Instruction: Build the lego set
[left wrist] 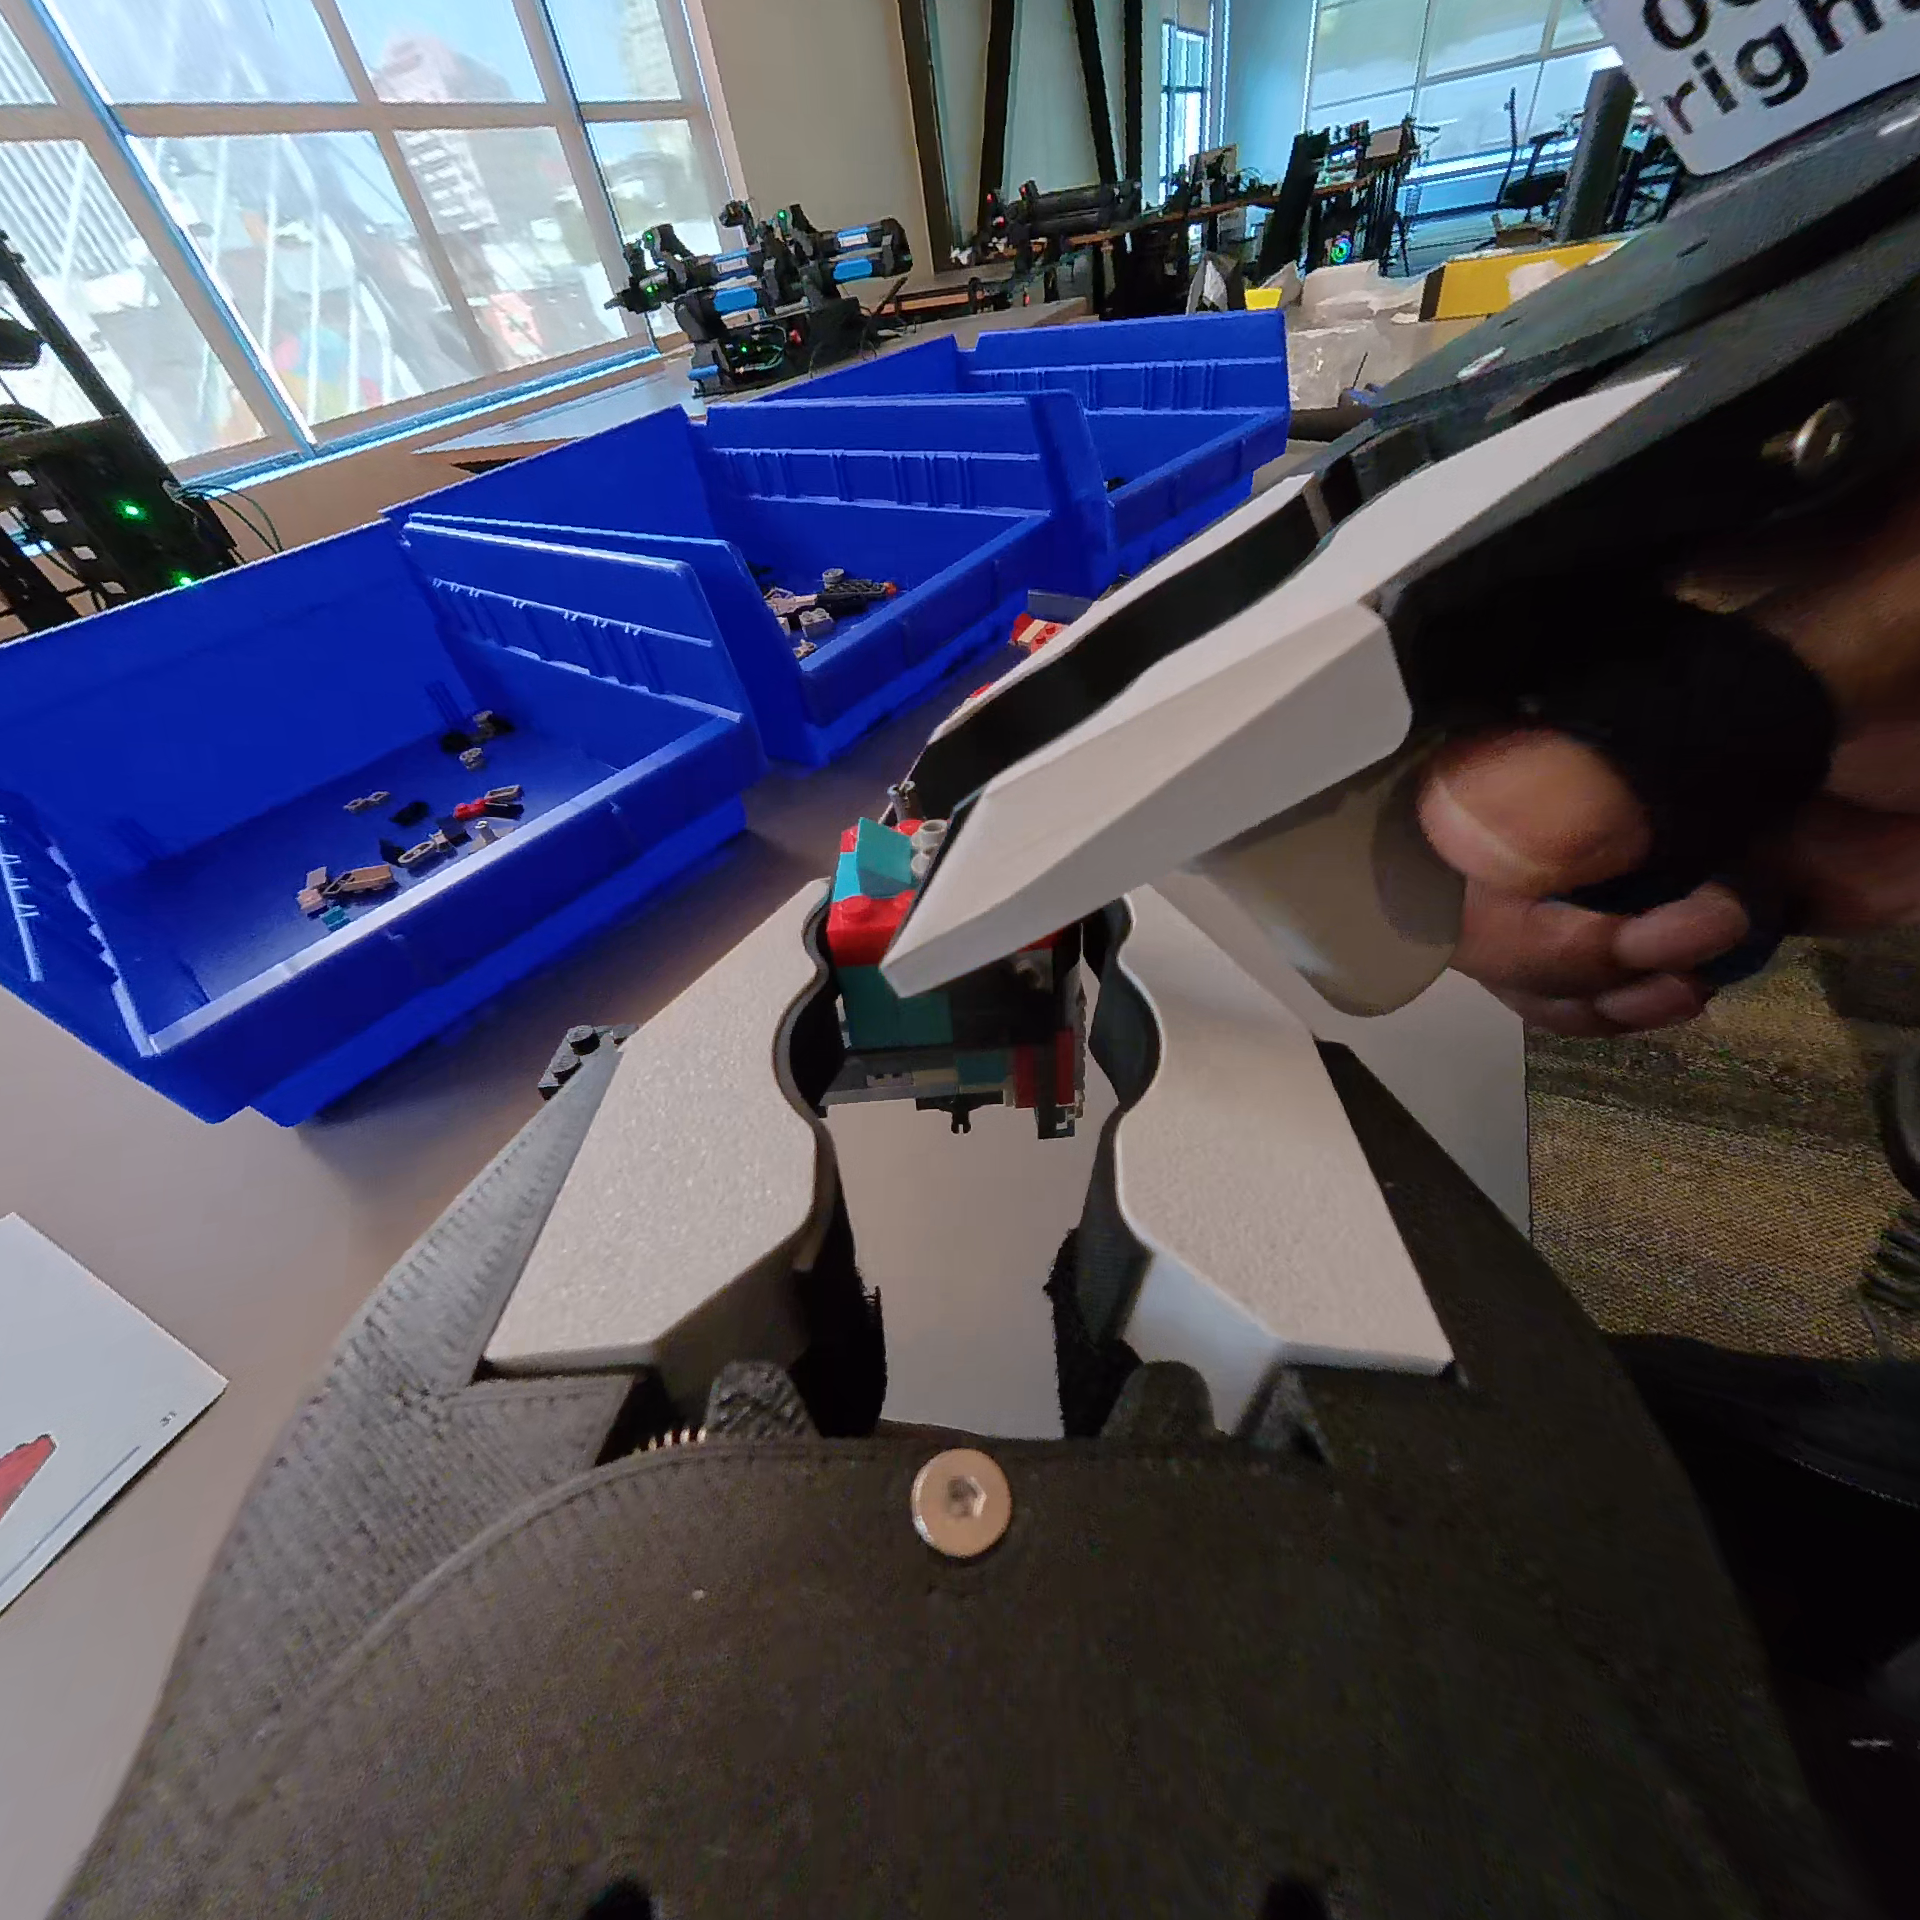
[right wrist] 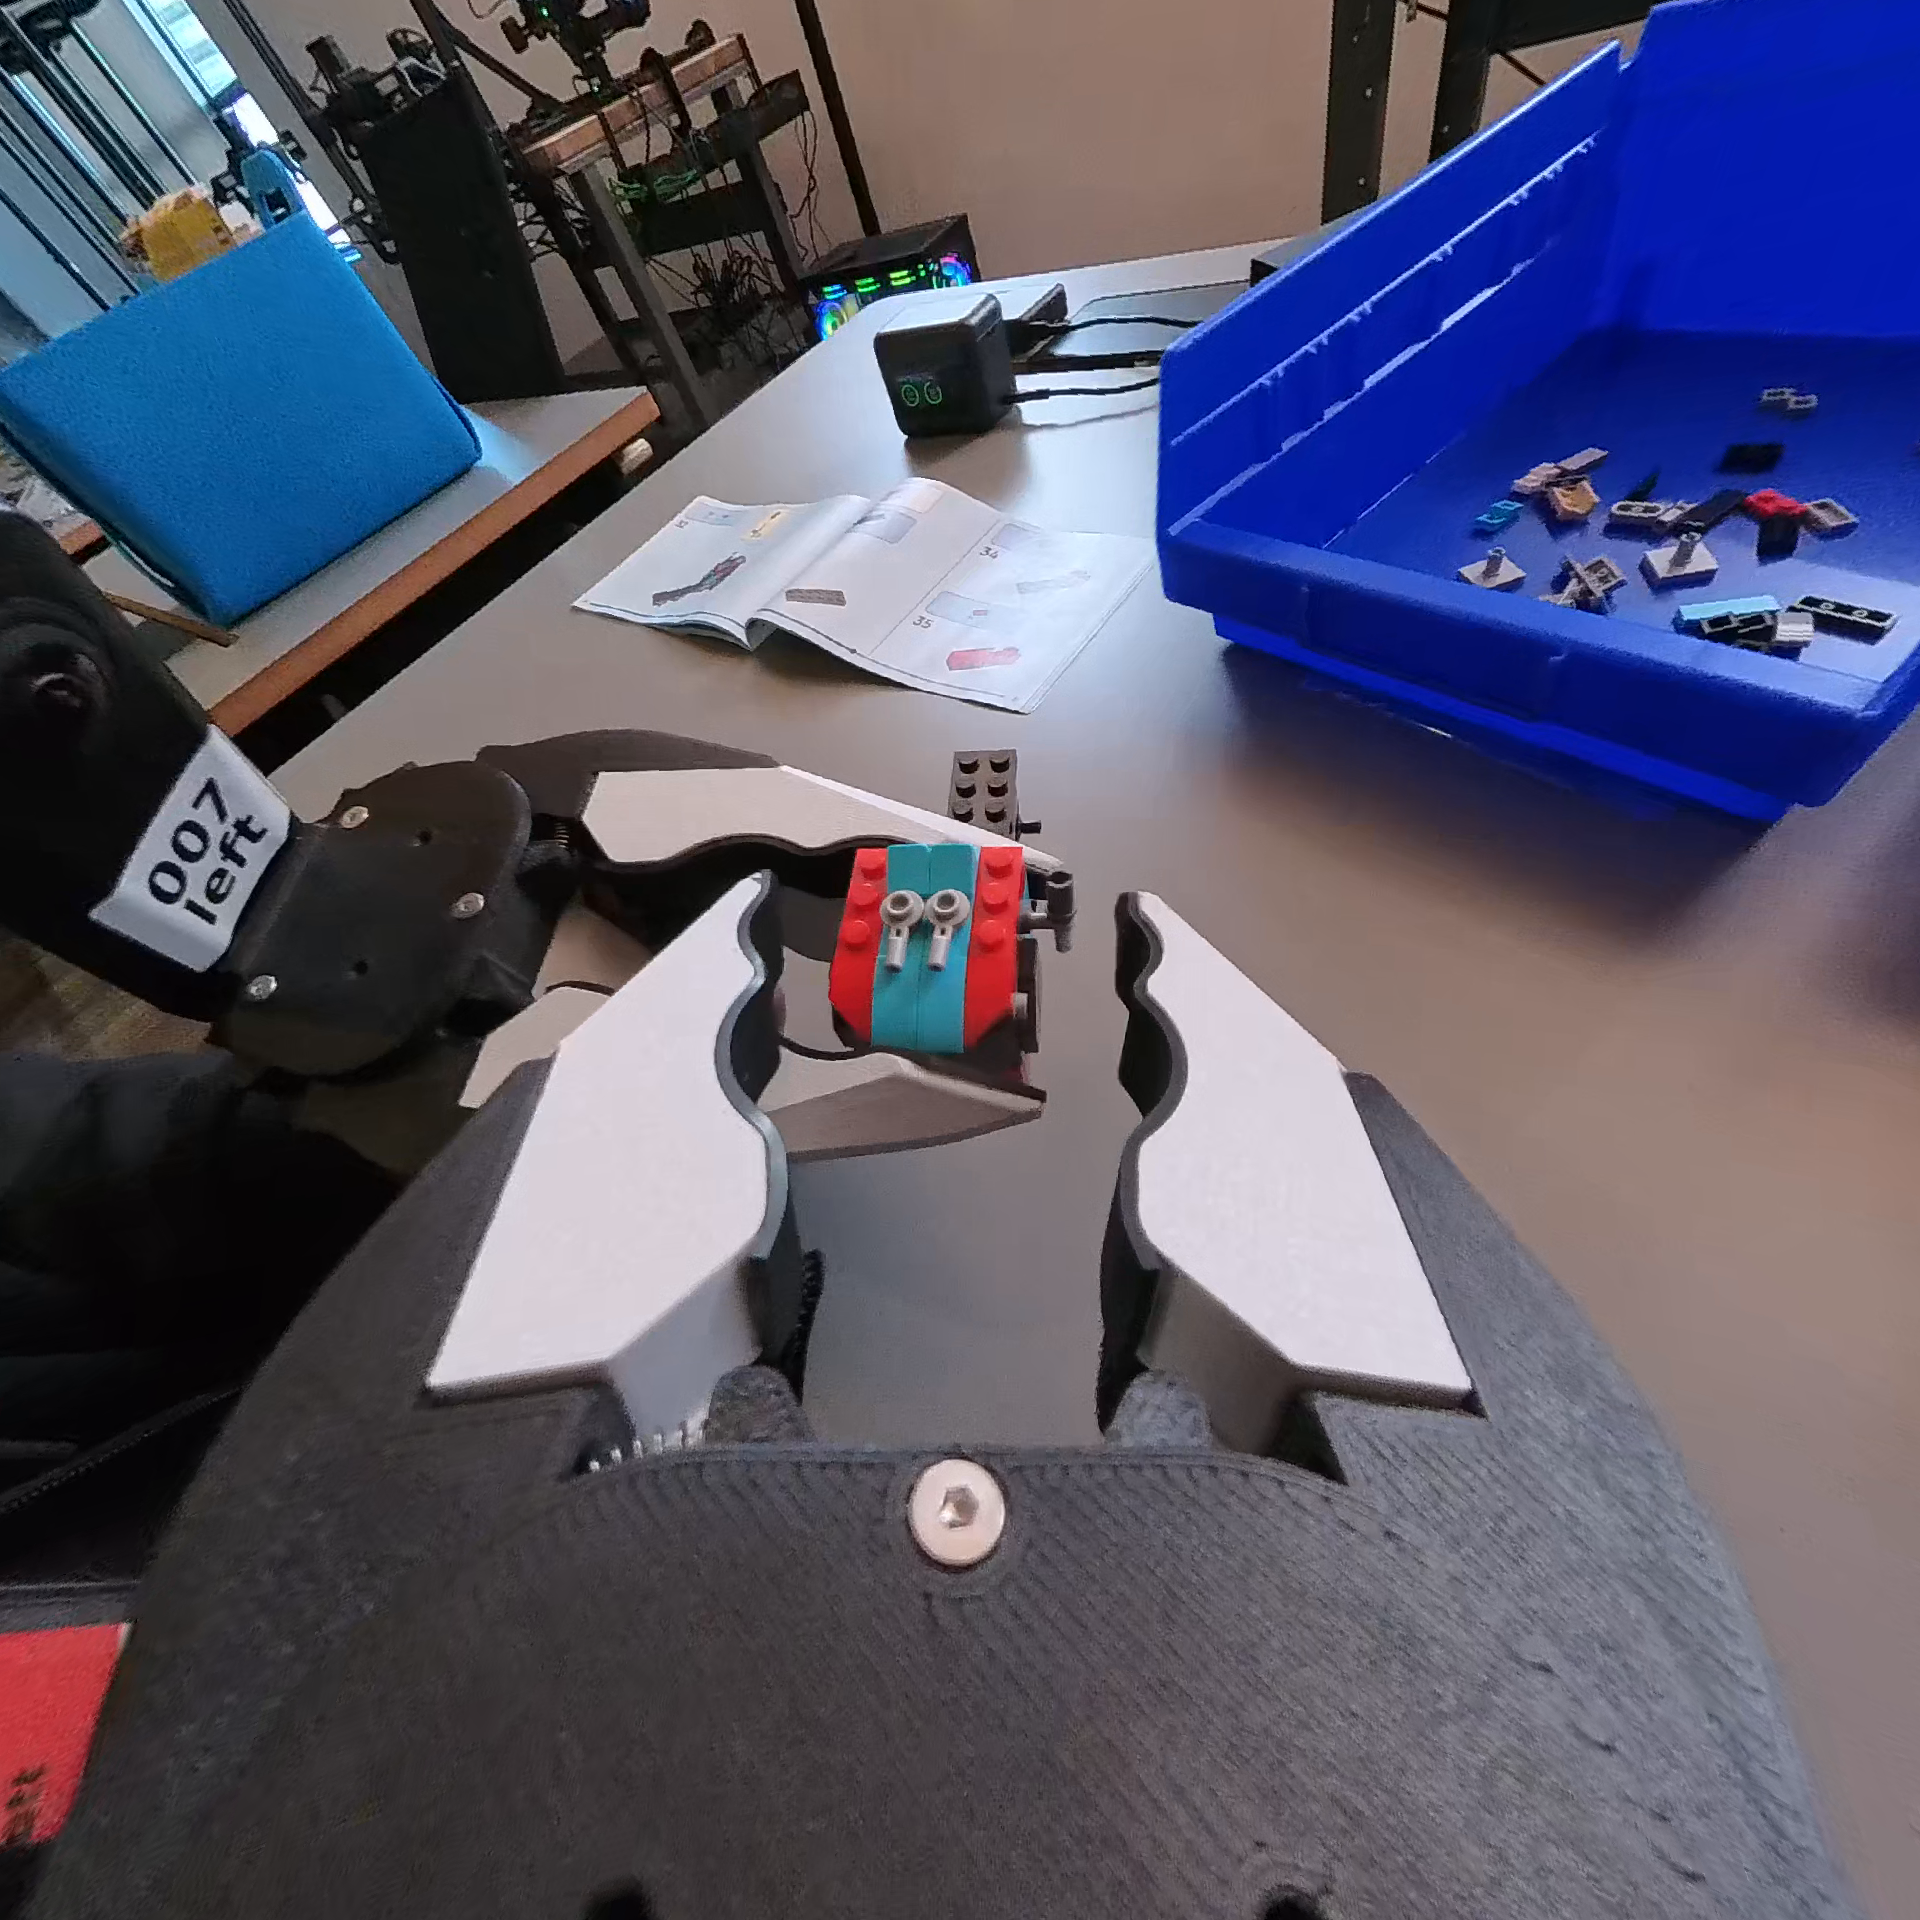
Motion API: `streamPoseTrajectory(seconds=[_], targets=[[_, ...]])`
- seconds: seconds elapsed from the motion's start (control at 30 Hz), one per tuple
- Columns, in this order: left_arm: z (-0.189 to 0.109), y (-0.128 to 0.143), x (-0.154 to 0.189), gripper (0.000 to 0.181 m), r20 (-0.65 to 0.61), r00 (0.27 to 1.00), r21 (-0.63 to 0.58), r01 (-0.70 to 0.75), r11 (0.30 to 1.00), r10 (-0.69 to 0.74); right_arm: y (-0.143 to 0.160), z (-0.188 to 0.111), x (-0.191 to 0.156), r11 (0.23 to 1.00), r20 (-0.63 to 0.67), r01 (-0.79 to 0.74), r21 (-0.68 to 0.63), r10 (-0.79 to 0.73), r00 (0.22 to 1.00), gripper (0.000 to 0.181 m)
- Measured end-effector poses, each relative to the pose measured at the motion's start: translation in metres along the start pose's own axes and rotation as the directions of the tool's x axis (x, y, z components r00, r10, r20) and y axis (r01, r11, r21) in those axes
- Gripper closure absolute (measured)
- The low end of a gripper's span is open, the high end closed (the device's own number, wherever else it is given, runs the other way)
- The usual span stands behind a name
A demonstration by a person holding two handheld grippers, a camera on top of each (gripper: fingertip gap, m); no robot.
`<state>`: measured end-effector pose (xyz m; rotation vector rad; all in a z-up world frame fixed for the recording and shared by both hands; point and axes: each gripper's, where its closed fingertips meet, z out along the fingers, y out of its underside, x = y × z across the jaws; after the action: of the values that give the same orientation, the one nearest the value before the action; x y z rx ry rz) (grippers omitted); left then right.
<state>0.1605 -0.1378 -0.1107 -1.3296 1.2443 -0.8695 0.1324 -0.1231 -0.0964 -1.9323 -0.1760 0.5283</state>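
My left gripper is shut on a small red and teal lego model and holds it above the grey table. In the right wrist view the model shows two grey clip pieces on its top, and the left gripper clamps it from the left. My right gripper is open, with its fingers on either side of the model and apart from it. In the left wrist view the right gripper comes in from the upper right, over the model. A black brick lies on the table just behind.
Blue bins with loose small parts stand in a row at the left and back; one bin is at my right. An open instruction booklet and a black box with cables lie farther back. The black brick shows beside my left finger.
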Motion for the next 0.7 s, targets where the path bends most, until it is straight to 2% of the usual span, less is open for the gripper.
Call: streamPoseTrajectory(seconds=[0.7], targets=[[-0.0021,-0.003,0.0001,0.137,0.02,0.999,0.025,-0.047,0.999,0.047,0.006,0.0003,-0.0033,0.999,0.007,0.045,0.004,-0.045,0.999,0.135]])
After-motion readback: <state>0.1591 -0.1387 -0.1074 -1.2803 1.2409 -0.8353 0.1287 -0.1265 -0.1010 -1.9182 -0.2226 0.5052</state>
